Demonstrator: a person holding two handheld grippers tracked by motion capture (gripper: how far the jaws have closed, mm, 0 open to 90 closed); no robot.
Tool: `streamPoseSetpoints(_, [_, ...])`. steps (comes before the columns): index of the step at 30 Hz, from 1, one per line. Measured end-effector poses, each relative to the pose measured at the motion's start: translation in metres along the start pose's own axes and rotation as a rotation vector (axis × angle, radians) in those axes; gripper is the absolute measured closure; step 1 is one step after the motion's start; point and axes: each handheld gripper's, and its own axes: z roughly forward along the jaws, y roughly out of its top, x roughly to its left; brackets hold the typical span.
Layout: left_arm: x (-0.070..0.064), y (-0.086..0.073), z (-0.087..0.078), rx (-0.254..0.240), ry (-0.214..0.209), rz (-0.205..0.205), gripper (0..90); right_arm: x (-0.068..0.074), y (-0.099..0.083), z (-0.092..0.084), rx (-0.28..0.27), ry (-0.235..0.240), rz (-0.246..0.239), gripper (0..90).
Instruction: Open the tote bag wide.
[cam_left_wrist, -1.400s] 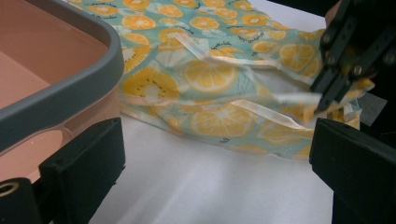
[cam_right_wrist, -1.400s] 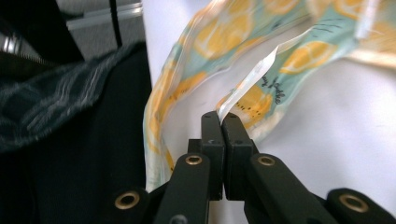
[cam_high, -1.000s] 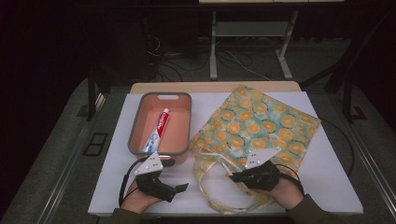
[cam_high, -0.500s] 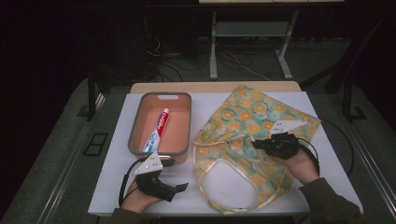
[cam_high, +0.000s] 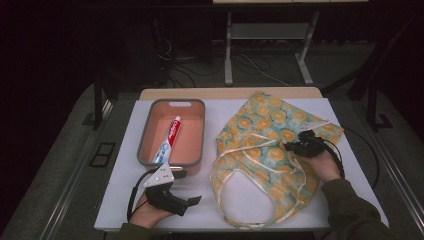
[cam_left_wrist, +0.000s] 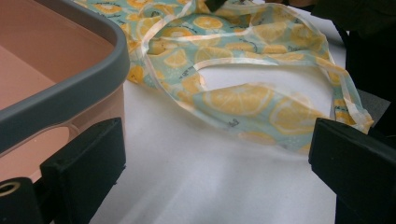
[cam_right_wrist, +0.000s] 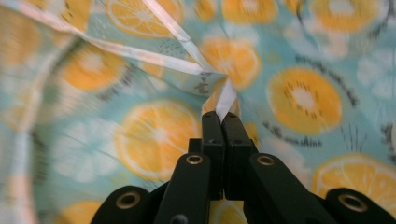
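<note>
A teal tote bag (cam_high: 272, 135) printed with orange slices lies across the right half of the white table. My right gripper (cam_high: 291, 146) is shut on its pale handle strap (cam_right_wrist: 224, 100) and holds it above the cloth. The bag's mouth (cam_left_wrist: 243, 74) gapes toward my left gripper (cam_high: 187, 187), which rests open near the table's front edge with nothing between its jaws. A toothpaste tube (cam_high: 168, 140) lies in the pink tray (cam_high: 195, 115) with the grey rim (cam_left_wrist: 93, 70), just behind the left gripper.
The table's front edge (cam_high: 210, 227) runs close under both hands. Bare white tabletop (cam_left_wrist: 187, 163) lies between the tray and the bag. Cables and a metal stand (cam_high: 227, 55) sit on the dark floor beyond the far edge.
My right gripper has carried the bag's strap from the front edge up and to the right, pulling the bag's mouth open. The left gripper has not moved.
</note>
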Motion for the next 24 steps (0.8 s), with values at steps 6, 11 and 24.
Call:
streamPoseSetpoints(6, [-0.001,0.000,0.000,0.000,0.001,0.003,2.5,-0.002,-0.002,0.000,0.007,-0.008,0.037,71.0])
streamPoseSetpoints(11, [0.000,0.000,0.000,-0.001,-0.001,0.002,2.4,0.002,0.007,-0.023,-0.082,0.017,0.067,50.9])
streamPoseSetpoints(24, [0.000,0.001,-0.001,-0.003,-0.001,0.003,2.5,0.091,0.008,-0.046,-0.076,0.238,-0.177,60.3])
